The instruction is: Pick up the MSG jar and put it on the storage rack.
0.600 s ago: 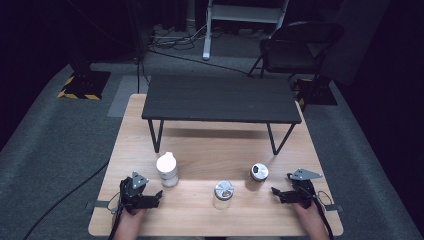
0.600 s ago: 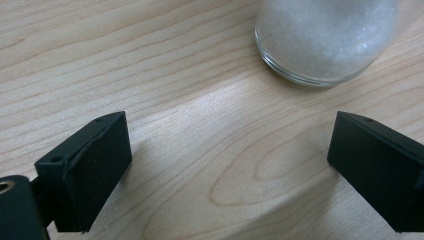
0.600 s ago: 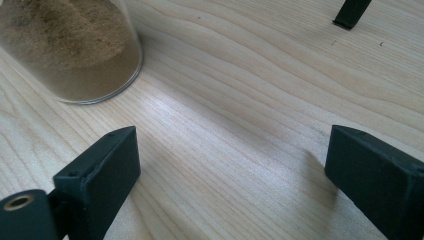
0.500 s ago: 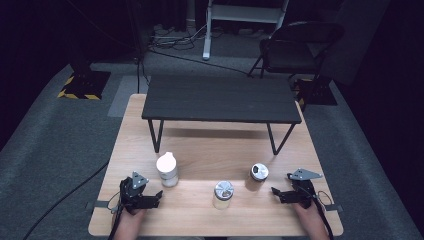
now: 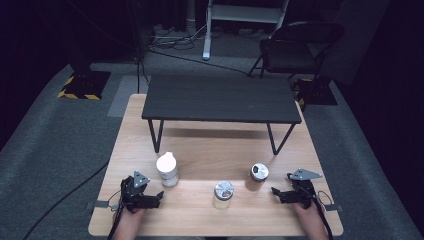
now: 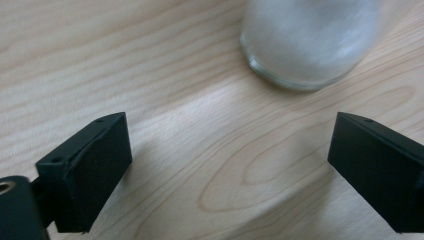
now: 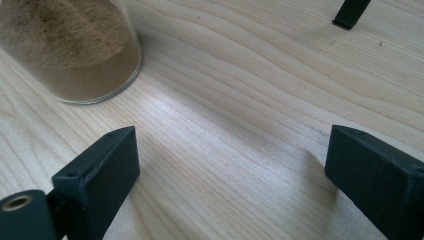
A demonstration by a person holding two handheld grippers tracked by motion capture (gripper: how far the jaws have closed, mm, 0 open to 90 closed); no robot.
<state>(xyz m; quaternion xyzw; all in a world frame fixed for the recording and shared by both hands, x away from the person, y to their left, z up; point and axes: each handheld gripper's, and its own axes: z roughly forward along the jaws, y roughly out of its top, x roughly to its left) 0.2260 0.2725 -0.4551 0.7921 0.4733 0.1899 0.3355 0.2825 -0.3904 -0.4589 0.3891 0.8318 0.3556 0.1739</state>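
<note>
Honestly nothing has moved in the last moment: both my left hand-held gripper (image 5: 159, 194) and right hand-held gripper (image 5: 274, 191) sit released near the table's (image 5: 210, 150) front edge, three jars untouched, white jar (image 5: 167, 169) closest left, so no step has started.

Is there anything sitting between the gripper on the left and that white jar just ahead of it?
Nothing visible. In the left gripper view, bare wood runs from the open fingers to the white jar. From above, the left gripper sits just short of the jar, apart from it, on the wooden table.
</note>
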